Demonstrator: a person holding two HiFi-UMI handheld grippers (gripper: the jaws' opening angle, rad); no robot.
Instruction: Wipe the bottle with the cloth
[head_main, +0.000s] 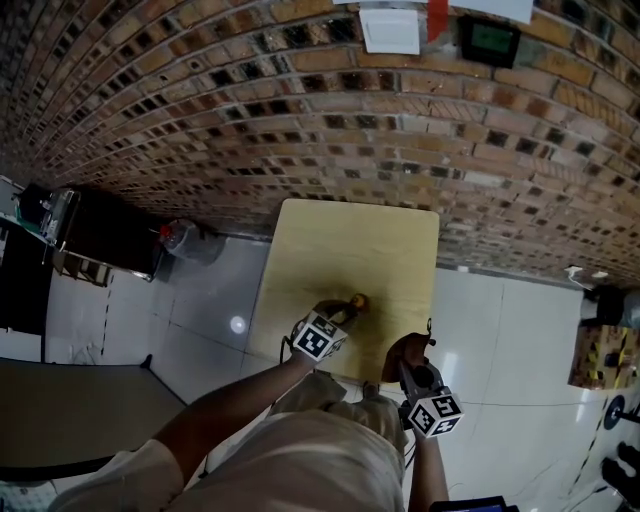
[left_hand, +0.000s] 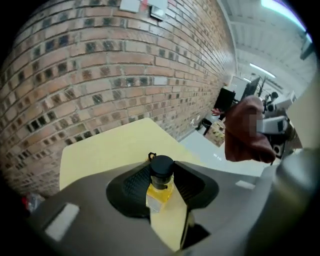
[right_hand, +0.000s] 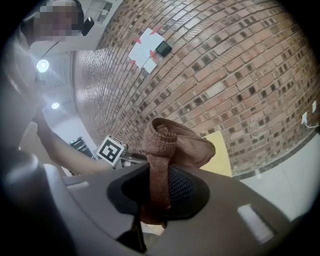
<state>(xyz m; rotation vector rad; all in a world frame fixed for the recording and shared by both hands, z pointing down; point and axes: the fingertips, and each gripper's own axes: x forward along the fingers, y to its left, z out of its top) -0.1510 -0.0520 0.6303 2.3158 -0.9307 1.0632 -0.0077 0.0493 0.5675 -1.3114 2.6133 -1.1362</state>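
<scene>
- A person stands at a small yellow table (head_main: 350, 235) set against a brick wall (head_main: 300, 110), a hand-held gripper in each hand.
- The left hand-held gripper (head_main: 343, 310) has its jaws closed narrowly on a small bottle (left_hand: 159, 194). The ribbed pads press on both sides of the yellow body, just under the black cap (left_hand: 161, 165).
- In the head view the bottle sits over the near part of the table, close to the front edge. No view shows whether its base touches the wood.
- The square-marked cube (head_main: 318, 338) of the left hand-held gripper faces up towards the head camera, with the person's bare forearm (head_main: 225, 410) running back from it.
- The right hand-held gripper (head_main: 409, 363) has its jaws clamped on a reddish-brown cloth (right_hand: 170, 147). The cloth rises between the pads and folds over in a bunch above them.
- In the head view the cloth hangs at the table's front edge, to the right of the bottle and apart from it, not touching it.
- The left gripper view shows the cloth as a dark red lump at the upper right, beyond the bottle.
- White papers (head_main: 390, 30) are fixed to the wall above the table, and pale glossy floor (head_main: 500, 340) lies on either side of it.
</scene>
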